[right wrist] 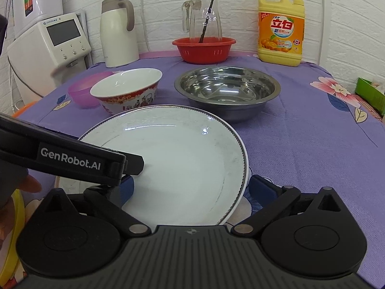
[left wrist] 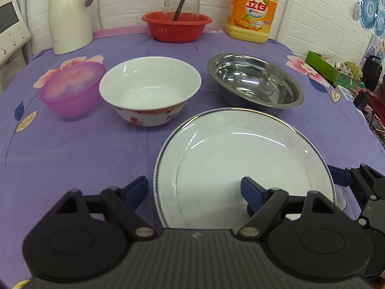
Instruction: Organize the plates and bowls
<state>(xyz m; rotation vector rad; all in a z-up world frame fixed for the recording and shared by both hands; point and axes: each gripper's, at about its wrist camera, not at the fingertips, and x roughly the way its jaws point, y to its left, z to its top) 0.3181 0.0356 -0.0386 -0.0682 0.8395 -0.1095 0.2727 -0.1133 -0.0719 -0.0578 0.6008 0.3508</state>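
Observation:
A white plate (left wrist: 243,166) with a grey patterned rim lies on the purple cloth near the front; it also shows in the right wrist view (right wrist: 173,166). My left gripper (left wrist: 195,190) is open, astride the plate's left rim. My right gripper (right wrist: 190,187) is open, astride the plate's right rim, and shows at the right of the left wrist view (left wrist: 356,180). Behind the plate stand a white bowl with red pattern (left wrist: 149,91) (right wrist: 127,91), a steel bowl (left wrist: 255,82) (right wrist: 226,89) and a pink plastic bowl (left wrist: 72,89) (right wrist: 86,89).
At the back stand a red basket (left wrist: 176,26) (right wrist: 204,48) with a glass jug (right wrist: 204,16), a white thermos (left wrist: 69,14) (right wrist: 119,31) and a yellow detergent bottle (left wrist: 252,12) (right wrist: 280,26). A white appliance (right wrist: 48,45) stands left. A green box (left wrist: 332,67) sits at the right edge.

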